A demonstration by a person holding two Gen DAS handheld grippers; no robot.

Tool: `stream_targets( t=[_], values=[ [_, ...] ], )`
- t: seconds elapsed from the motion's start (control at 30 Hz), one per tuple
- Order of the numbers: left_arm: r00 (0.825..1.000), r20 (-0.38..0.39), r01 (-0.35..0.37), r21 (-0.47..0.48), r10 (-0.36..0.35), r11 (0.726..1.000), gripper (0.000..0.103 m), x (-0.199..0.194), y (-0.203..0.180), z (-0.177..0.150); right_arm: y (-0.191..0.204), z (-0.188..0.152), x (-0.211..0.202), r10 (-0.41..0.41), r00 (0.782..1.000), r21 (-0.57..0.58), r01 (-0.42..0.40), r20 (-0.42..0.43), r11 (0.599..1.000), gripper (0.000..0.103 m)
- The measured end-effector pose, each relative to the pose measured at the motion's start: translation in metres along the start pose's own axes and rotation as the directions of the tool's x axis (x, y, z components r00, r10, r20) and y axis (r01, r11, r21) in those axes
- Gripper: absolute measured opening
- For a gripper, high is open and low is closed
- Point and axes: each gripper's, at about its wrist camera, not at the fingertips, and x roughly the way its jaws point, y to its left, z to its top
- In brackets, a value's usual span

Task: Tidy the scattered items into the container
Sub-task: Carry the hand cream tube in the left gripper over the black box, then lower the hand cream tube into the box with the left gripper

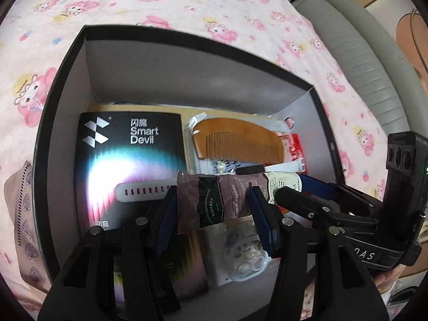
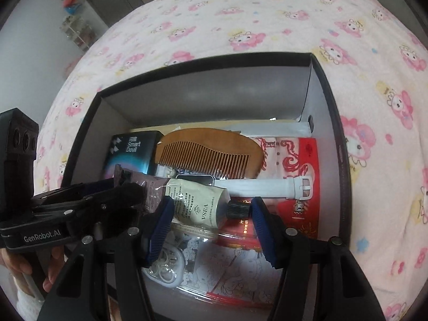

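Left hand-held gripper [image 1: 212,214] and right hand-held gripper [image 2: 211,227] each clamp one end of hand cream tube [image 1: 227,198], above box [image 1: 67,61] on bed. Tube seems light, soft, prob. slippery; hold flat body, not cap.

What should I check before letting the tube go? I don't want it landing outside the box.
1. Tube over the box opening: ok.
2. Left gripper and right gripper both at the tube: ok.
3. Pads pressing on the tube: cannot tell.
4. Cap on: ok.
5. Bare floor beneath: not ok; the comb, watch and packets lie there.
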Motion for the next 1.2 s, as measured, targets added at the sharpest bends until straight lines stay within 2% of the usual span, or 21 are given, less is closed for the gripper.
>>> stream_targets(
  t=[0.1,0.3,0.47,0.5,0.53,0.57,0.73,0.83,0.93,0.97,1.03,1.2],
  values=[
    [1.0,-0.012,-0.009,0.005,0.009,1.0,0.053,0.005,0.001,-0.005,-0.001,-0.003,0.007,-0.009,0.999,0.016,0.009,-0.034,1.0,0.056],
    [1.0,0.001,-0.004,-0.016,0.004,1.0,0.053,-0.003,0.004,-0.007,0.001,-0.008,0.006,-0.041,0.999,0.006,0.041,-0.026,0.999,0.056],
    [0.998,0.059,-0.019,-0.03,0.02,0.999,0.053,-0.018,0.007,-0.007,0.004,-0.011,-0.015,-0.045,0.998,-0.036,0.047,0.055,0.998,0.056],
    [0.998,0.057,-0.02,-0.034,0.022,0.999,0.05,-0.018,0.007,-0.007,0.005,-0.012,-0.019,-0.054,0.996,-0.045,0.058,0.075,0.997,0.056],
    [0.999,0.048,-0.017,-0.036,0.018,0.999,0.044,-0.016,0.008,-0.007,0.009,-0.009,-0.02,-0.063,0.994,-0.053,0.068,0.092,0.996,0.055],
    [0.999,0.035,-0.015,-0.038,0.016,0.999,0.042,-0.012,0.007,-0.006,0.01,-0.008,-0.02,-0.067,0.993,-0.06,0.073,0.097,0.995,0.049],
    [0.998,0.008,-0.069,-0.015,0.069,0.997,0.04,-0.006,-0.002,-0.004,0.008,-0.007,-0.006,-0.095,0.995,-0.067,0.098,0.039,0.993,0.039],
    [0.999,-0.004,-0.032,-0.024,0.032,0.999,0.04,-0.005,-0.006,0.0,0.003,-0.007,-0.01,-0.105,0.993,-0.047,0.107,0.048,0.993,0.039],
    [0.997,-0.016,0.069,-0.034,-0.069,0.997,0.04,-0.001,-0.014,0.002,0.005,-0.004,-0.019,-0.105,0.99,-0.039,0.109,0.092,0.993,0.039],
    [0.997,-0.01,0.082,-0.04,-0.082,0.996,0.04,-0.002,-0.015,0.002,0.006,-0.005,-0.024,-0.115,0.987,-0.047,0.12,0.11,0.992,0.039],
    [0.999,0.017,0.05,-0.051,-0.05,0.997,0.04,-0.009,-0.013,0.001,0.009,-0.005,-0.029,-0.12,0.984,-0.064,0.129,0.129,0.989,0.039],
    [0.997,0.042,-0.066,-0.12,0.072,0.991,0.04,-0.016,0.0,-0.005,0.009,-0.006,-0.017,-0.084,0.994,-0.075,0.089,0.069,0.993,0.039]
  ],
)
